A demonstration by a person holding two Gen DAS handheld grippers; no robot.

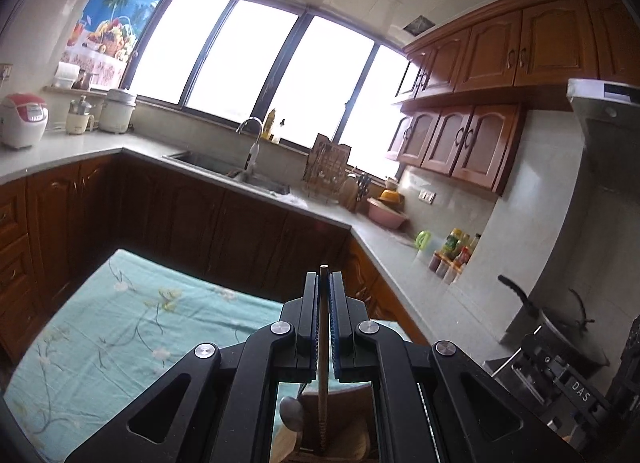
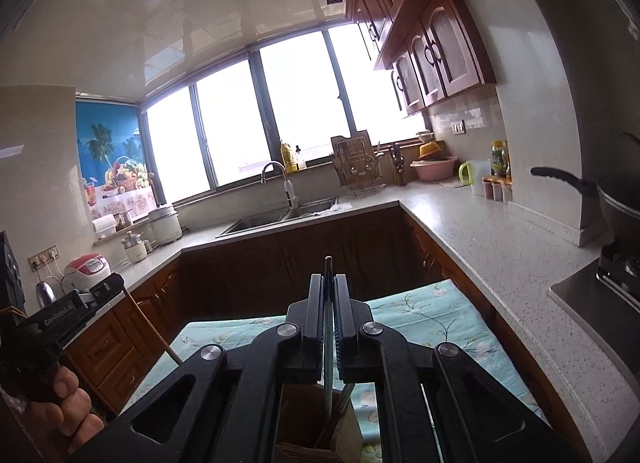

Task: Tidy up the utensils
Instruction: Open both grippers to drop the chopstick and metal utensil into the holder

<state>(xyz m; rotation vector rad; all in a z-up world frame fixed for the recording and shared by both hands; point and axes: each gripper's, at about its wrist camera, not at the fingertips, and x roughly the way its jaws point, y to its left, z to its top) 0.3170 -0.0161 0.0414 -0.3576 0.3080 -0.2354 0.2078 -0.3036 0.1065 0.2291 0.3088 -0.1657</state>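
On a teal floral tablecloth (image 1: 120, 327) in a wood-cabineted kitchen, the left gripper (image 1: 324, 283) clenches a slim wooden chopstick (image 1: 322, 363), long axis upright, pointing toward six o'clock into the brown wooden utensil holder (image 1: 352, 423); the right gripper (image 2: 329, 287) clamps a thin dark utensil (image 2: 328, 363) likewise.

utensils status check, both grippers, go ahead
Left gripper shut on wooden chopstick. Right gripper shut on dark utensil. Both above utensil holder. Nothing blocking.

wooden chopstick (image 1: 323, 343), glossy metal spoon (image 1: 292, 413)
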